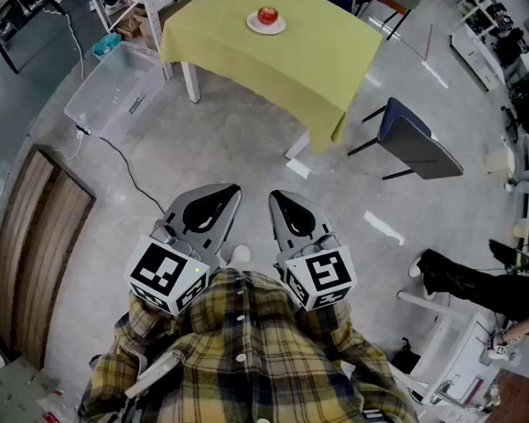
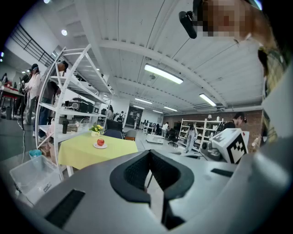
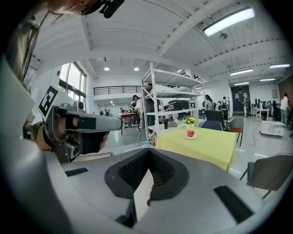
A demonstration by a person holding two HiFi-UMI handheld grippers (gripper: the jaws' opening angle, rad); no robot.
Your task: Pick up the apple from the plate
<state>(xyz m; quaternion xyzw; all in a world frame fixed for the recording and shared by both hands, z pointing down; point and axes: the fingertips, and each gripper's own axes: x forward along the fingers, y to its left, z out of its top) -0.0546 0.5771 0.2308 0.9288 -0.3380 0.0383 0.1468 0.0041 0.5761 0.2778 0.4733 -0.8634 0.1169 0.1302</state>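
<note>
Grey left gripper [image 1: 226, 193] and right gripper [image 1: 278, 199], closed and empty, aim forward, probably because the round red apple [image 1: 268, 15] on its white plate [image 1: 254, 23] sits well ahead.

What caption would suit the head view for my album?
Jaws shut, the left gripper and right gripper hang far from the apple on its plate on the yellow table.

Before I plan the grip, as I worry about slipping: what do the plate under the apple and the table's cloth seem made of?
The plate: white and smooth, likely glazed ceramic or plastic; too small here to tell which. The cloth: matte yellow-green fabric, since it hangs in soft folds at the corners.
</note>
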